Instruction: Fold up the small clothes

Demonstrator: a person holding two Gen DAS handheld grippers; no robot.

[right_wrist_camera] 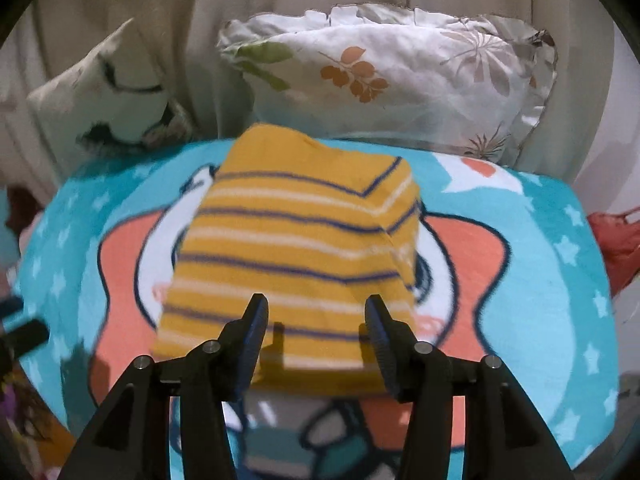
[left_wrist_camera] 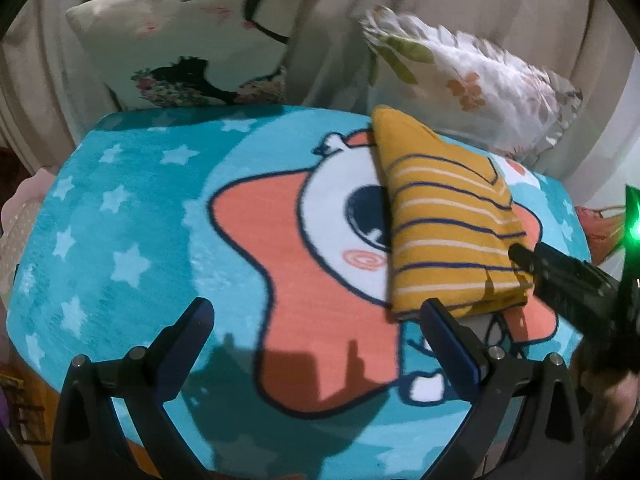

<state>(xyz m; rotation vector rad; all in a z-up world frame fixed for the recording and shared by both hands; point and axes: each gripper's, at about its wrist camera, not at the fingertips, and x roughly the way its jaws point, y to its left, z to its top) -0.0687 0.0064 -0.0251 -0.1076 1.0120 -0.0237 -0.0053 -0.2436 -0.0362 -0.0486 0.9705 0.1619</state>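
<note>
Beige curtains hang behind a bed-like surface covered by a turquoise cartoon blanket [left_wrist_camera: 120,216] printed with pale stars and a large orange star figure. On that blanket, toward its far right part in the left wrist view, lies the folded yellow striped garment [left_wrist_camera: 448,232], a compact bundle with navy and white stripes and a plain yellow end pointing at the pillows. In the right wrist view the garment [right_wrist_camera: 296,252] sits straight ahead, its near edge lying between the fingers.

Over that near edge hovers the right gripper [right_wrist_camera: 316,320], its jaws parted about halfway with the cloth between them but not pinched; from the left wrist view its black body [left_wrist_camera: 560,276] reaches in from the right, its tip at the garment's right edge. Whether it touches the cloth is unclear.

Low over the blanket, the left gripper [left_wrist_camera: 316,320] has its fingers spread wide and holds nothing; its right finger is just beside the garment's near corner.

Behind the blanket lean a cream printed pillow [left_wrist_camera: 184,44] at left and a frilled leaf-patterned pillow [right_wrist_camera: 400,80] at right.
</note>
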